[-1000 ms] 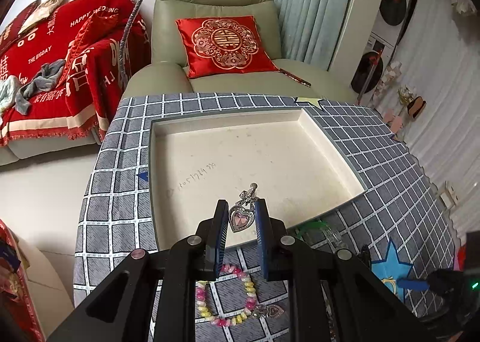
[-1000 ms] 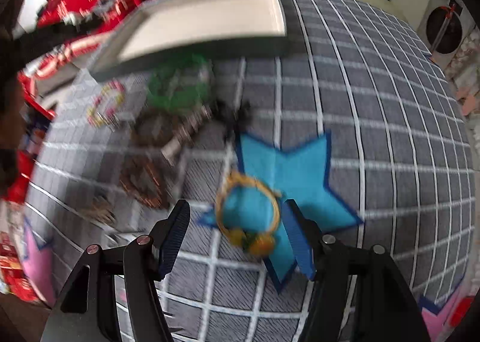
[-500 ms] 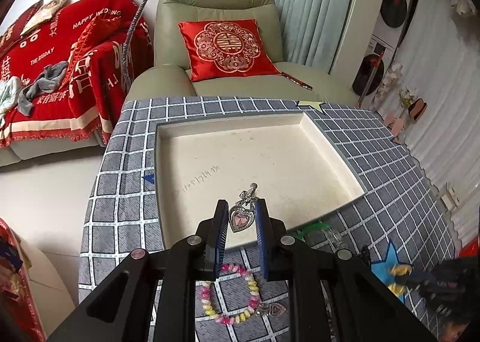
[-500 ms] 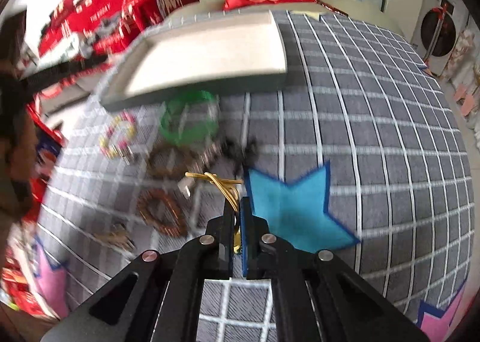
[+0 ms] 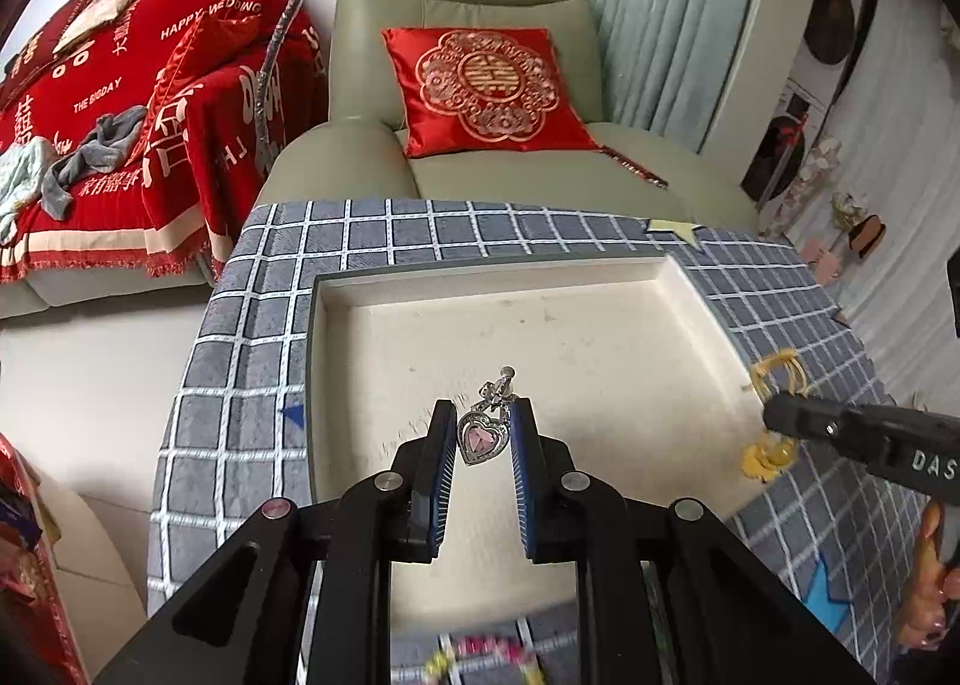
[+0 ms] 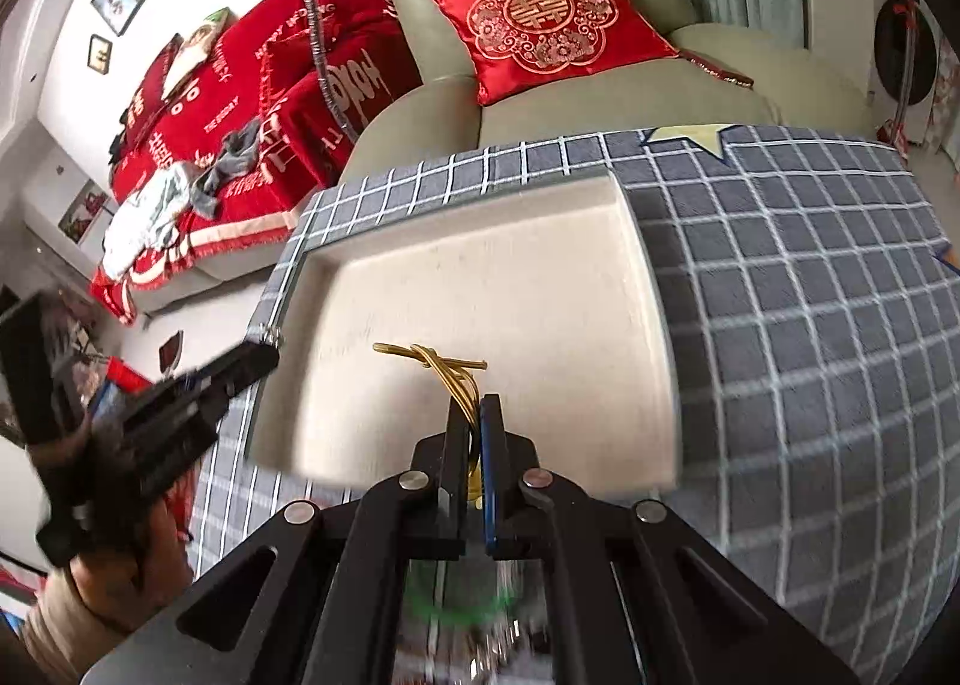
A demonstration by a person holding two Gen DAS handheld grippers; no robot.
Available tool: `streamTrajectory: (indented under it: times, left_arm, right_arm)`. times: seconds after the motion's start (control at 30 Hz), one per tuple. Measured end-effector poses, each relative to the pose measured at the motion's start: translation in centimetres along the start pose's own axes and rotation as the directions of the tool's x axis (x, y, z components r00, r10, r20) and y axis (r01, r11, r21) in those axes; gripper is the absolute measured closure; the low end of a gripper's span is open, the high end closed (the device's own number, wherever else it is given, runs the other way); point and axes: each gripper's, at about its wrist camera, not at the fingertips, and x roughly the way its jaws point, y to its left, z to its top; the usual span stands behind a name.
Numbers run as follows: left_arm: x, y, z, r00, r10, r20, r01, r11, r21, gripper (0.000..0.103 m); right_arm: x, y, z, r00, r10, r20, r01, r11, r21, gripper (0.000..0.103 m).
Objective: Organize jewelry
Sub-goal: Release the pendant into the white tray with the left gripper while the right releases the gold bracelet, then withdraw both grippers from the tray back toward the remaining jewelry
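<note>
Both views are being evenly lit by soft daylight; edges are being bowed by fisheye distortion, and the right view's foreground is being blurred.

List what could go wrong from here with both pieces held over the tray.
1. The heart pendant sits between the left gripper fingers only by its edges; it may slip or swing out before it is lowered.
2. The yellow cord bracelet is pinched by a few strands in the right gripper, so its hanging charm may snag the tray wall.
3. Both grippers converge over one tray; they might collide.
</note>
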Motion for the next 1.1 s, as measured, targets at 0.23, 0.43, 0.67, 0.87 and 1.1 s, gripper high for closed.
streamTrajectory:
  times: [0.23,0.43,0.67,0.87,1.1]
  left_arm:
    - [4.4,0.6,1.2,0.997,0.054,-0.052,-0.054,0.999,-0.005,0.070]
    - [6.6,0.4,0.6,0.990,0.109,-0.085,-0.107,0.994,0.023,0.070]
    - [7.7,-0.2,-0.1,0.980,0.173,-0.102,-0.166,0.983,0.074,0.070]
    - [7.7,-0.1,-0.2,0.980,0.170,-0.102,-0.164,0.984,0.062,0.070]
    - [6.6,-0.2,0.0,0.982,0.184,-0.041,-0.181,0.982,0.057,0.003]
  right_arm:
    - [5.6,-1.2,3.5,1.000,-0.005,-0.012,0.006,0.998,0.056,0.099]
    - [8.5,-2.7,3.8,0.999,-0.037,-0.039,0.040,0.996,0.081,0.099]
    - [8.9,-3.4,3.3,0.996,-0.075,-0.050,0.079,0.994,0.078,0.098]
    - [8.5,-3.3,3.5,0.998,-0.055,-0.030,0.058,0.995,0.086,0.042]
    - [6.2,-2.8,3.7,0.999,-0.011,0.031,0.008,0.994,0.111,0.039]
